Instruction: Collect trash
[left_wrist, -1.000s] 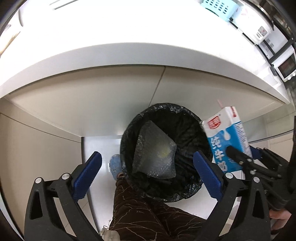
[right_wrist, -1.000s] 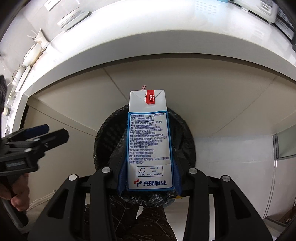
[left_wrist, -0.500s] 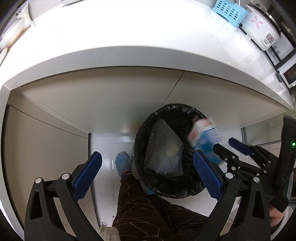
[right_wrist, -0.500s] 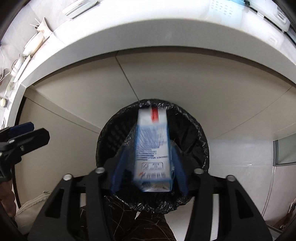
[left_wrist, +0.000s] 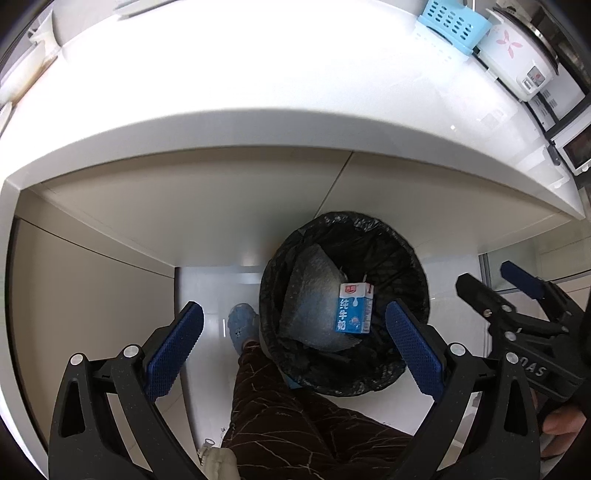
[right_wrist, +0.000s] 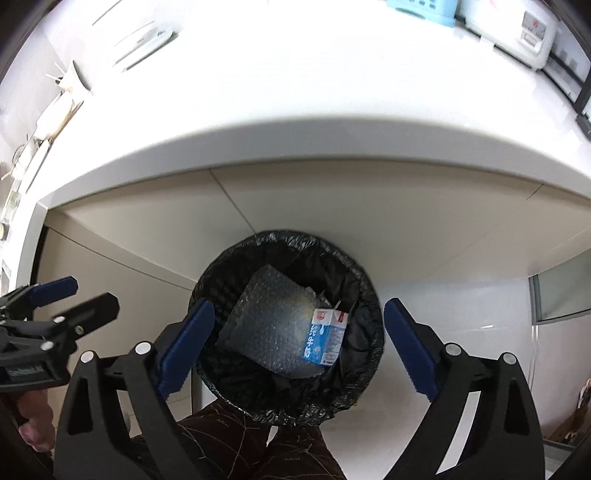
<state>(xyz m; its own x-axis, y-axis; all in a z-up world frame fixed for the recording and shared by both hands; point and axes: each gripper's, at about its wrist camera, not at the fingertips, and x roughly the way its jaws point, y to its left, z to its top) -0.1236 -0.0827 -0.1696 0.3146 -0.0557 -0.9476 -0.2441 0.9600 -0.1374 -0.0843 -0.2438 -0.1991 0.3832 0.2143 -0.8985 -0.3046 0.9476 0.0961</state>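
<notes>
A blue and white milk carton (left_wrist: 354, 308) lies inside the black-lined trash bin (left_wrist: 413, 269) on a sheet of bubble wrap (left_wrist: 312, 295). The carton (right_wrist: 327, 338), the bin (right_wrist: 221, 273) and the bubble wrap (right_wrist: 269, 328) also show in the right wrist view. My left gripper (left_wrist: 295, 349) is open and empty above the bin's near left side. My right gripper (right_wrist: 299, 345) is open and empty directly above the bin. The right gripper also shows at the right of the left wrist view (left_wrist: 498, 282); the left gripper shows at the left of the right wrist view (right_wrist: 79, 293).
The bin stands on the floor under the edge of a white counter (left_wrist: 258, 92). A light blue basket (left_wrist: 452, 22) and a rice cooker (left_wrist: 517, 51) sit at the counter's far right. The person's brown trouser leg (left_wrist: 280, 413) and blue slipper (left_wrist: 242, 325) are beside the bin.
My right gripper opened and the milk carton dropped from it into the bin, landing on the bubble wrap. Both grippers have risen away from the bin.
</notes>
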